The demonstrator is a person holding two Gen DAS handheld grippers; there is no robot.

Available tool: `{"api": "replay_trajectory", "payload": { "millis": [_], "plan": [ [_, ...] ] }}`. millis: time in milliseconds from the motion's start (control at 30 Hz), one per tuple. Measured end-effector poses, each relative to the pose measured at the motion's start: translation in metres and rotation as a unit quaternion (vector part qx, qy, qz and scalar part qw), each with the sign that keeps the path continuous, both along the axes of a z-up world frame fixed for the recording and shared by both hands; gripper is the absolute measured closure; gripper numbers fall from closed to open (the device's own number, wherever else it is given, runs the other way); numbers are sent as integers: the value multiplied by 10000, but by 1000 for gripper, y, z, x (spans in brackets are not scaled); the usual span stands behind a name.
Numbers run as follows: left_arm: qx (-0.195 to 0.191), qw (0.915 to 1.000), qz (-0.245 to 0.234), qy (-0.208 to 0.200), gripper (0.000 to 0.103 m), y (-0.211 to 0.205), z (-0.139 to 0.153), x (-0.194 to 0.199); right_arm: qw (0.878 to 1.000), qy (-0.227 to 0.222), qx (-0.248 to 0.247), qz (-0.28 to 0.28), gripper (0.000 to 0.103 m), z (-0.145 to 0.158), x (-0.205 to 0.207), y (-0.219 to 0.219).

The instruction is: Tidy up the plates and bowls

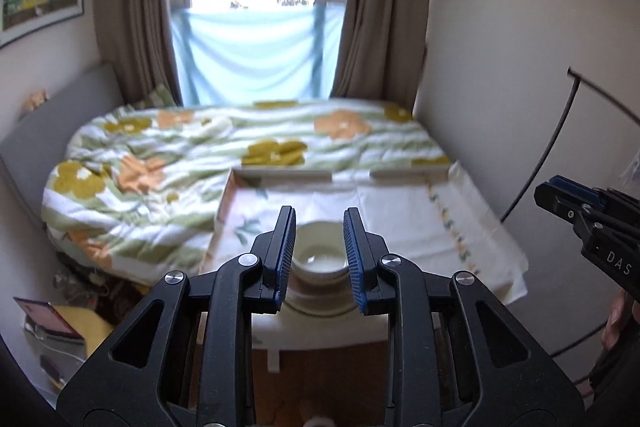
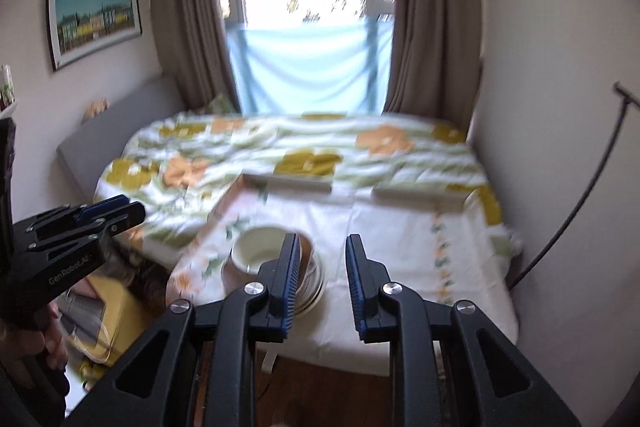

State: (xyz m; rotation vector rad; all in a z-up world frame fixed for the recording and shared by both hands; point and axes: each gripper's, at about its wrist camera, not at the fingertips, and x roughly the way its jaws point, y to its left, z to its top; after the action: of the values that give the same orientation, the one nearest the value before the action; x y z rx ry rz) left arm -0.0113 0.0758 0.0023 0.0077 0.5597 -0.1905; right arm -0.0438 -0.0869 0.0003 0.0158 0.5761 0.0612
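A cream bowl (image 1: 319,259) sits on a stack of brown and cream plates (image 1: 320,301) on a cloth-covered tray table (image 1: 400,219). My left gripper (image 1: 320,255) is open and empty, held above and short of the stack, which shows between its fingers. My right gripper (image 2: 323,275) is open and empty, to the right of the bowl (image 2: 256,247) and plates (image 2: 312,287); its left finger hides part of them. Each gripper appears at the edge of the other's view: the right gripper (image 1: 560,199) and the left gripper (image 2: 116,211).
The tray table (image 2: 400,239) has a raised rim at its far side and stands over a bed with a flowered quilt (image 1: 180,155). Curtains and a window lie behind. A wall and a black cable (image 1: 556,147) are on the right. Clutter lies on the floor at left (image 1: 60,323).
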Motion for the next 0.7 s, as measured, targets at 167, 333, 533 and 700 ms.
{"api": "replay_trajectory", "payload": {
  "millis": [167, 333, 533, 700],
  "plan": [
    [-94, 9949, 228, -981, 0, -3, 27, -43, 9974, -651, -117, -284, 37, 23, -31, -4],
    [90, 9949, 183, -992, 0, -12, 31, -58, 9935, -957, -143, -607, 10, 22, -46, -7],
    [61, 9943, 286, -1026, 0, -9, 23, -64, 9921, -891, -244, -846, 8, 11, -57, -8],
    [163, 9939, 343, -1033, 0, -11, 22, -62, 9923, -866, -200, -857, 8, 10, -61, -9]
  ]
}}
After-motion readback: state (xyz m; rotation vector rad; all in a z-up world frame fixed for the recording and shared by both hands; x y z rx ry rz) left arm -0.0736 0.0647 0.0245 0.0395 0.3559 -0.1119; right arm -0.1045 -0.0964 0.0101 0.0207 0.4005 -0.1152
